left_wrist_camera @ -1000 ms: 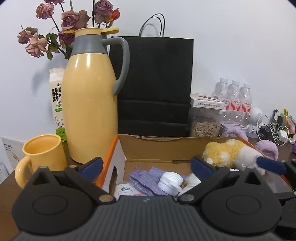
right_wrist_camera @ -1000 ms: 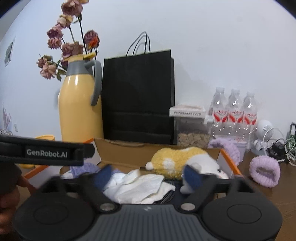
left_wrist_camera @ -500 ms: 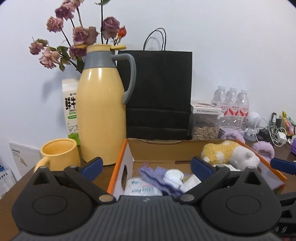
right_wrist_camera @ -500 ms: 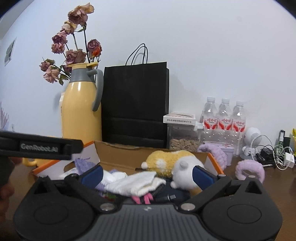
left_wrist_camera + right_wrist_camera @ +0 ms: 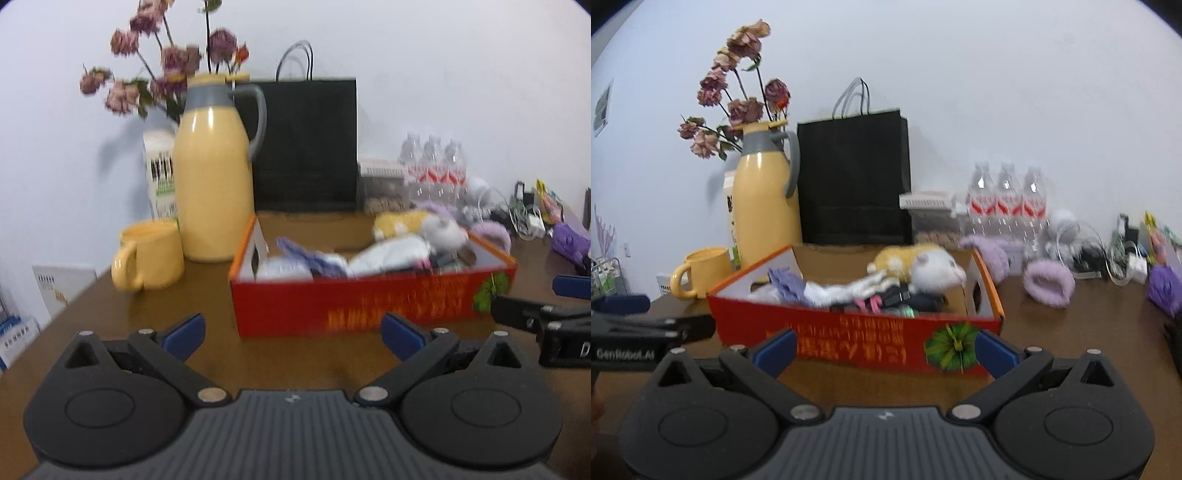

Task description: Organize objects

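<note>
A red cardboard box (image 5: pixel 369 299) stands on the brown table; it also shows in the right wrist view (image 5: pixel 857 339). It holds a yellow and white plush toy (image 5: pixel 417 225) (image 5: pixel 916 266), white cloth (image 5: pixel 388 253), purple cloth (image 5: pixel 783 280) and other small items. My left gripper (image 5: pixel 291 332) is open and empty, a little in front of the box. My right gripper (image 5: pixel 884 349) is open and empty, just in front of the box's near wall. Each gripper shows at the edge of the other's view.
A yellow thermos jug (image 5: pixel 214 177) with dried flowers, a yellow mug (image 5: pixel 147 254), a milk carton and a black paper bag (image 5: pixel 306 144) stand behind the box. Water bottles (image 5: pixel 1004 199), purple fluffy rings (image 5: pixel 1049 282), cables and a purple object (image 5: pixel 569 243) lie at the right.
Both grippers have pulled back and away from over the box, so its red front wall and the table in front now show. Both stay open and empty.
</note>
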Available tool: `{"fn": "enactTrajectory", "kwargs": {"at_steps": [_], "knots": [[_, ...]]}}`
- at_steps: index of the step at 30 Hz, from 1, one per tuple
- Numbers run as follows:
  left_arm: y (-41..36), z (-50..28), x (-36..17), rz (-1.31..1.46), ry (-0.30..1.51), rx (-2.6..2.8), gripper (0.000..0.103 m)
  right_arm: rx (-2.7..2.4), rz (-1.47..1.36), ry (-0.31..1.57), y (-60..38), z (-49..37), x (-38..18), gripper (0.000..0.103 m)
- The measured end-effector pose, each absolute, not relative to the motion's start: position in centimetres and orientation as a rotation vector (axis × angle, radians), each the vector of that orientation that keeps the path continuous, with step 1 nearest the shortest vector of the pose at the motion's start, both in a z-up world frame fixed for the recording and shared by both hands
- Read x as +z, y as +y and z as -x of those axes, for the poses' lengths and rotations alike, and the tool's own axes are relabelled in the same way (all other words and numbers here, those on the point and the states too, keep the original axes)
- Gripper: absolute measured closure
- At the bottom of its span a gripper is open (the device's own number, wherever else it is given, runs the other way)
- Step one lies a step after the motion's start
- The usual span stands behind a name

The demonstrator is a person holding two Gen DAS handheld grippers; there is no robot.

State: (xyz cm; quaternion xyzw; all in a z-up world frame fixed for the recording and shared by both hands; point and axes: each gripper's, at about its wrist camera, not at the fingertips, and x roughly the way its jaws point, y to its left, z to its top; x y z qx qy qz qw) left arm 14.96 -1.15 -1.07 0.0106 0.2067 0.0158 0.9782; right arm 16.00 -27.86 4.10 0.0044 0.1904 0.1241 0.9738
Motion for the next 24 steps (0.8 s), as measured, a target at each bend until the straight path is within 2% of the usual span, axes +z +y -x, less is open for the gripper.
{"fn": "enactTrajectory", "kwargs": {"at_steps": [24], "knots": [[-1.01,-14.33,-2.23,-0.029,0.457,0.014,0.000,0.243,-0.010,0.431,-28.04,-16.02,2.89,0.000]]}}
